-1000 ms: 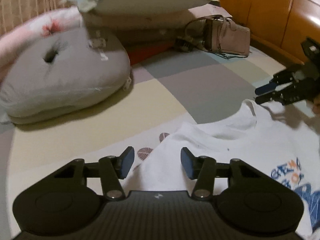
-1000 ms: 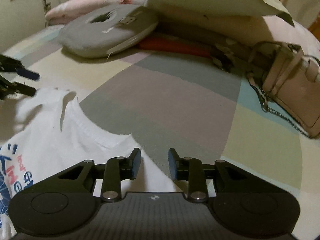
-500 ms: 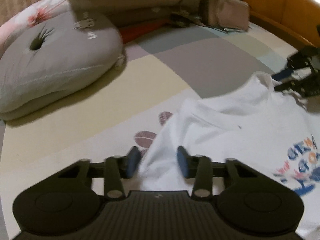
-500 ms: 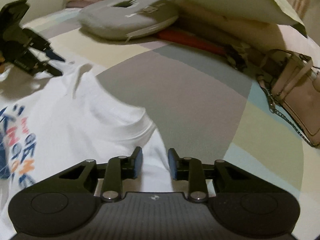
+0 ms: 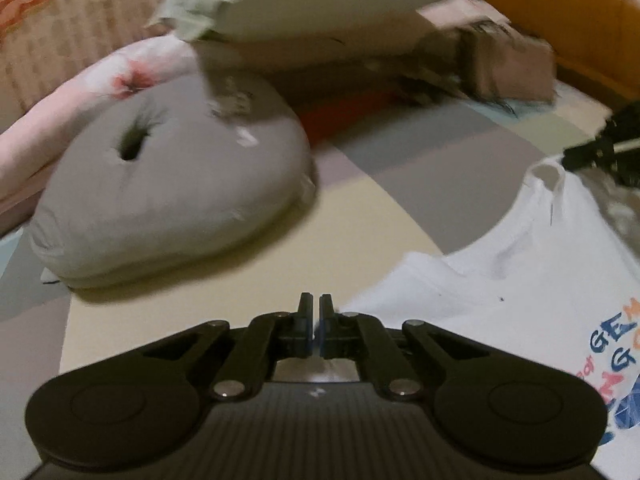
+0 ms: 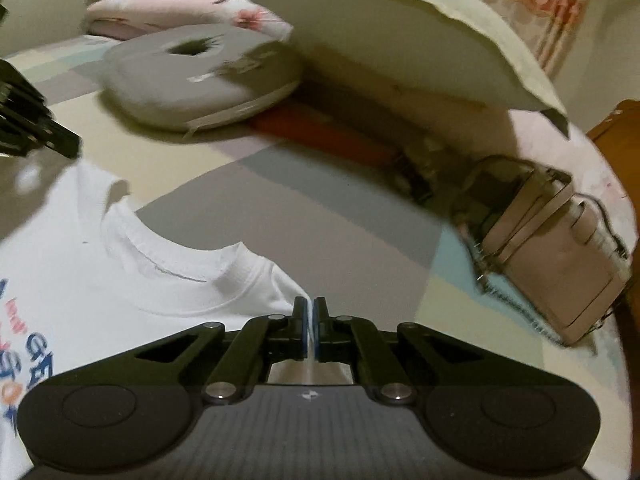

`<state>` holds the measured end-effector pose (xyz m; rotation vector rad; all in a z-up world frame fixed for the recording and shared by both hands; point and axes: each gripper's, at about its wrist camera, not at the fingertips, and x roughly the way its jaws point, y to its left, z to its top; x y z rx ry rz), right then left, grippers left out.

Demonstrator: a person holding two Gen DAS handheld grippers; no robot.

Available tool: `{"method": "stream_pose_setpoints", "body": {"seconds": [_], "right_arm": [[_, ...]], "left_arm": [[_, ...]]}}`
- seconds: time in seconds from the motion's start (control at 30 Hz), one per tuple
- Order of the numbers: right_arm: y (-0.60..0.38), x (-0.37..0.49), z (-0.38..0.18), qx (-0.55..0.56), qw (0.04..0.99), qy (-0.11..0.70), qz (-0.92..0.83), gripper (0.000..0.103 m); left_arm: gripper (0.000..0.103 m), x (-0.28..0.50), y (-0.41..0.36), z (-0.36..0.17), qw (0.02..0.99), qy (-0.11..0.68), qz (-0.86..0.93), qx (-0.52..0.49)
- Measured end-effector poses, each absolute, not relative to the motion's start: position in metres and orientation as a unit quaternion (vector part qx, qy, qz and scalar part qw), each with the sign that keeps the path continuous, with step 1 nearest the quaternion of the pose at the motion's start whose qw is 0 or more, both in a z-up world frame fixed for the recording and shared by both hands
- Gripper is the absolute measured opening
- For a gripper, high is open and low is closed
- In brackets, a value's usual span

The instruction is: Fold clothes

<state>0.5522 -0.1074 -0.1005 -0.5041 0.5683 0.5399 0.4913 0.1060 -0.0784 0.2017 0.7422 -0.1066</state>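
A patchwork bedspread (image 6: 304,216) is seen spread across a bed, with a white T-shirt (image 6: 80,264) laid flat on it, print side up, neckline toward the pillows, evidently so that it can be folded from the shoulders. A grey ring cushion (image 5: 172,196) and a pale pillow (image 6: 400,52) are stacked at the head of the bed, well apart from the shirt, and a pink handbag (image 6: 560,264) is left near the right edge. The right gripper (image 6: 311,330) is clenched on the shirt's shoulder edge, a sliver of white cloth being visible between the pads. The left gripper (image 5: 315,330) is likewise closed at the opposite shoulder, where cloth appears to be pinched, though blur makes that less certain. The two corners are presumably held so that the top of the shirt can be lifted together. The collar's ribbing and the handbag's chain strap are shown clearly only in the right wrist view. The orange wooden bed frame (image 5: 580,20) and more of the blue and orange lettering (image 5: 612,356) are shown in the left wrist view, where the right gripper is also glimpsed at the shirt's far shoulder.
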Motion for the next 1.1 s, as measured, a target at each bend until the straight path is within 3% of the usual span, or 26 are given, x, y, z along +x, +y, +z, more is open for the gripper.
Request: {"method": "stream_pose_setpoints", "body": {"seconds": [0.1,0.2,0.33,0.5,0.57,0.73,1.0,1.1], "right_arm": [[-0.106,0.574,-0.105,-0.216,0.900,0.294,0.238,0.004],[-0.111,0.579,-0.116,-0.203,0.898,0.322,0.223,0.012],[-0.128,0.559,-0.105,-0.173,0.901,0.312,0.248,0.033],[-0.144,0.530,-0.085,-0.138,0.889,0.327,0.288,0.044],[-0.153,0.517,-0.079,-0.124,0.884,0.337,0.299,0.048],[-0.170,0.470,-0.075,-0.100,0.878,0.359,0.299,0.063],[-0.198,0.374,-0.090,-0.036,0.872,0.388,0.297,0.068],[-0.206,0.347,-0.105,-0.001,0.863,0.408,0.300,0.069]], "left_arm": [[0.000,0.502,0.109,-0.079,0.927,0.359,-0.035,0.099],[0.003,0.503,0.111,-0.081,0.927,0.363,-0.033,0.084],[0.006,0.493,0.105,-0.078,0.932,0.349,-0.075,0.066],[0.006,0.497,0.086,-0.091,0.906,0.390,-0.158,0.037],[0.014,0.500,0.077,-0.100,0.890,0.413,-0.193,0.024],[0.014,0.524,0.065,-0.113,0.909,0.398,-0.107,0.060],[0.011,0.505,0.056,-0.090,0.915,0.390,-0.084,0.066],[0.020,0.470,0.056,-0.075,0.912,0.388,-0.121,0.058]]}}
